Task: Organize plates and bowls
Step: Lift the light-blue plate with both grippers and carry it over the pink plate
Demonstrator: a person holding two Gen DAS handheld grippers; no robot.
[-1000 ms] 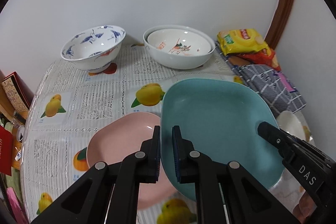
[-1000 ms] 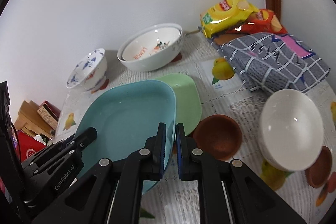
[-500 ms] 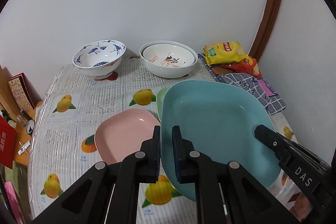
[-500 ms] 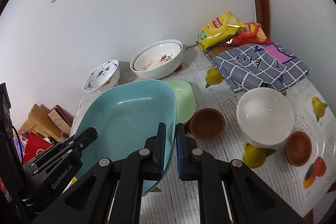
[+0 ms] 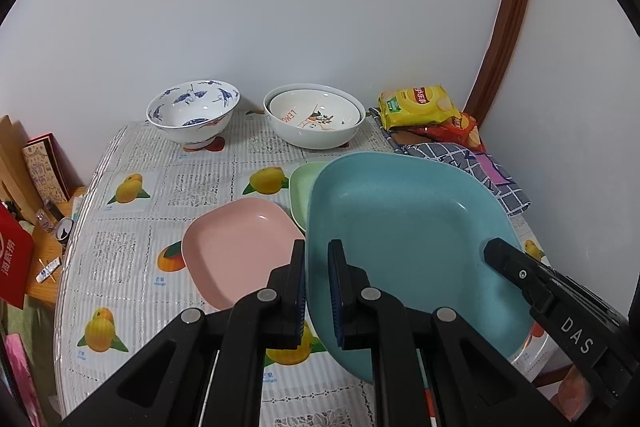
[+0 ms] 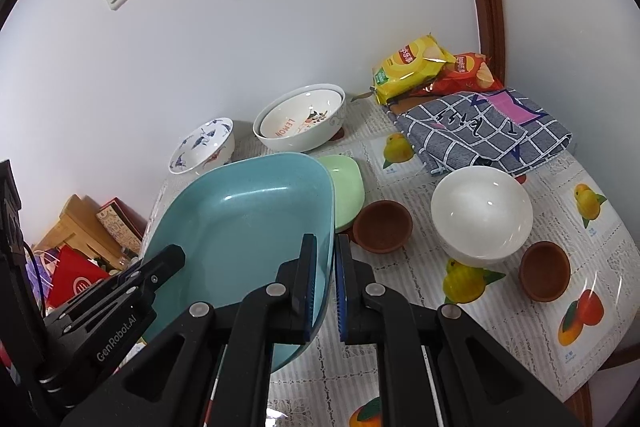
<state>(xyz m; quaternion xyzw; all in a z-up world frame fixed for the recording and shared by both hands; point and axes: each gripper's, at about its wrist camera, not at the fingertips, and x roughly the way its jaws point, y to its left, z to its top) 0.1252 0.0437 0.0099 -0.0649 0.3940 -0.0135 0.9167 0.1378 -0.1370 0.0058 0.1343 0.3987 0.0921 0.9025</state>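
White walls meet behind the fruit-print counter [image 5: 132,259], which now looks farther away than a second ago. Both the left gripper [image 5: 317,269] and right gripper [image 6: 325,265] are clamped on the big teal square plate [image 5: 404,231], lifted higher above the pink square plate [image 5: 236,247] and green plate [image 6: 346,183].

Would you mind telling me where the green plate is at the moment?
In the right wrist view the green plate lies mid-table, partly behind the held teal plate, with a brown bowl at its right and the nested white bowls beyond it.
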